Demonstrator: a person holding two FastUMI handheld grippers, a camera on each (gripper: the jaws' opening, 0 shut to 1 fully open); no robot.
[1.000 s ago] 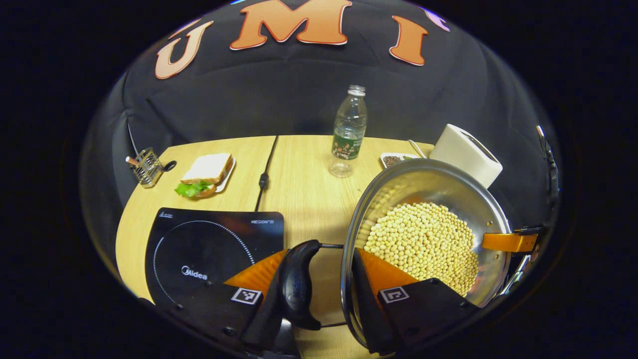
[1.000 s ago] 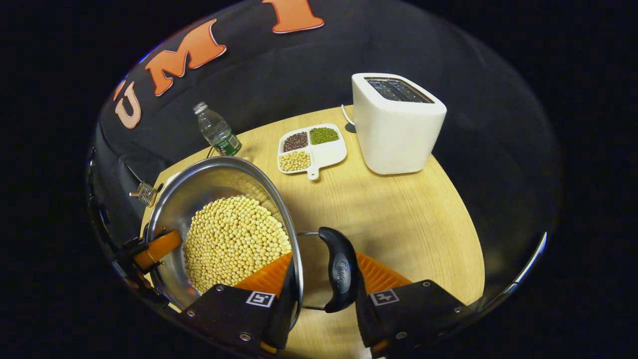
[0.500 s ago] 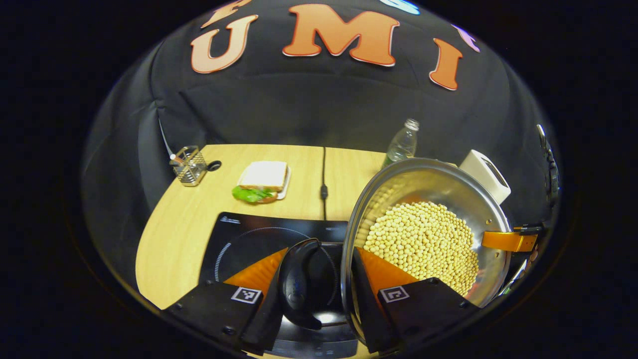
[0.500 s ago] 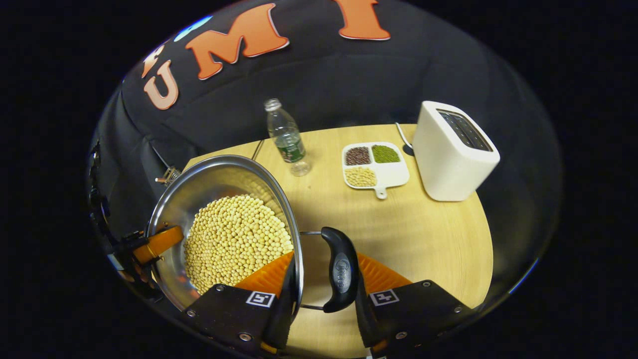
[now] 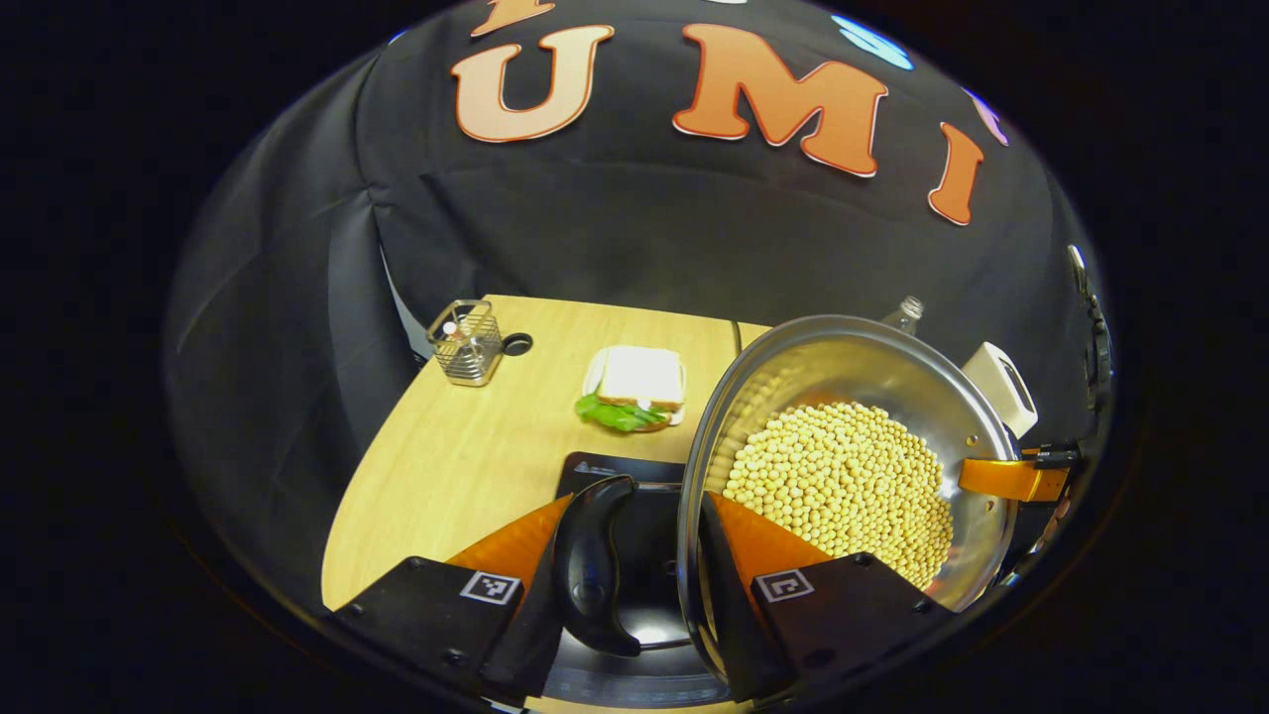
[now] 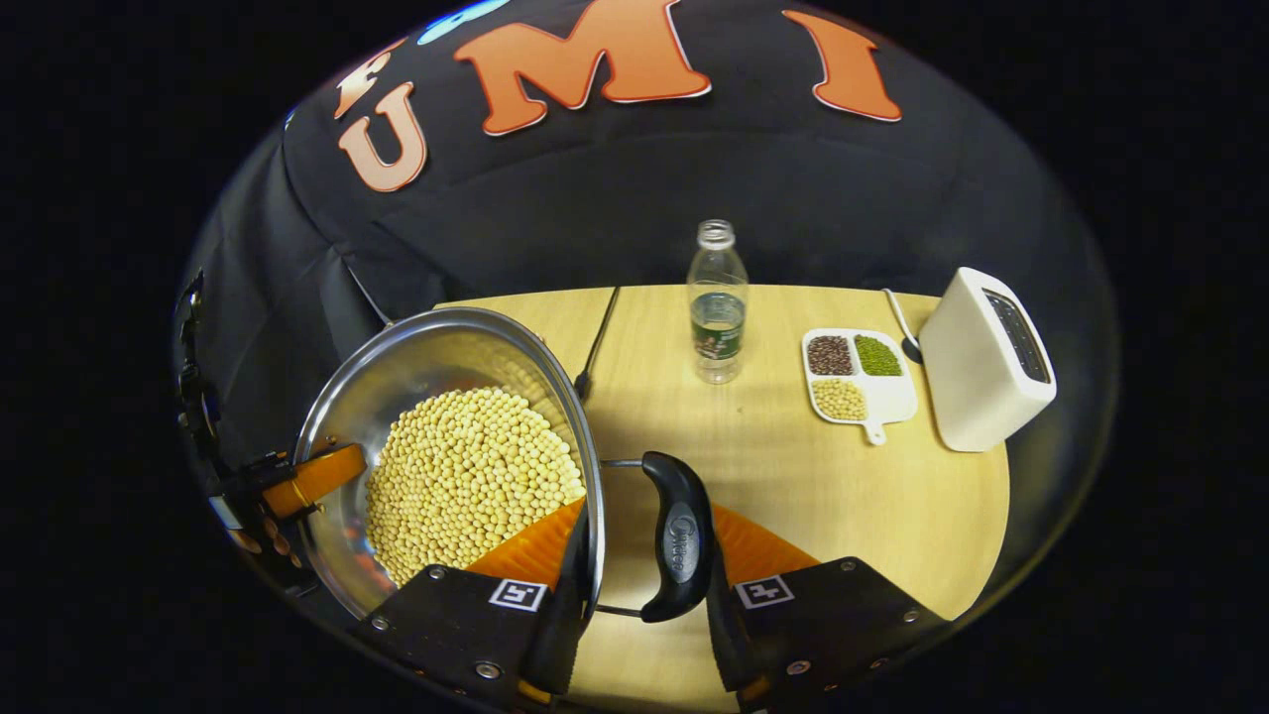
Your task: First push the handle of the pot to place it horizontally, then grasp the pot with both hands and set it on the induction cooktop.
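A steel pot (image 5: pixel 843 362) holding soybeans (image 5: pixel 843 481) hangs above the table, carried by both grippers. My left gripper (image 5: pixel 639 506) is shut on the pot's black left handle (image 5: pixel 595 565), one finger outside the handle and one inside the rim. Under that handle lies the black induction cooktop (image 5: pixel 620 468), mostly hidden by the pot and fingers. In the right gripper view, my right gripper (image 6: pixel 644 511) is shut on the other black handle (image 6: pixel 679 535) of the pot (image 6: pixel 436 357) in the same way. Each view shows the opposite gripper's finger at the pot's far rim.
A sandwich on a plate (image 5: pixel 639 382) and a wire basket (image 5: pixel 464 342) sit behind the cooktop on the wooden table (image 5: pixel 476 446). To the pot's right stand a water bottle (image 6: pixel 718 302), a divided dish of beans (image 6: pixel 858 377) and a white toaster (image 6: pixel 986 362). A black cable (image 6: pixel 595 342) runs back.
Both grippers have carried the pot leftward across the table. The cooktop has slid from left of the pot to beneath the left handle. The grip on both handles is unchanged.
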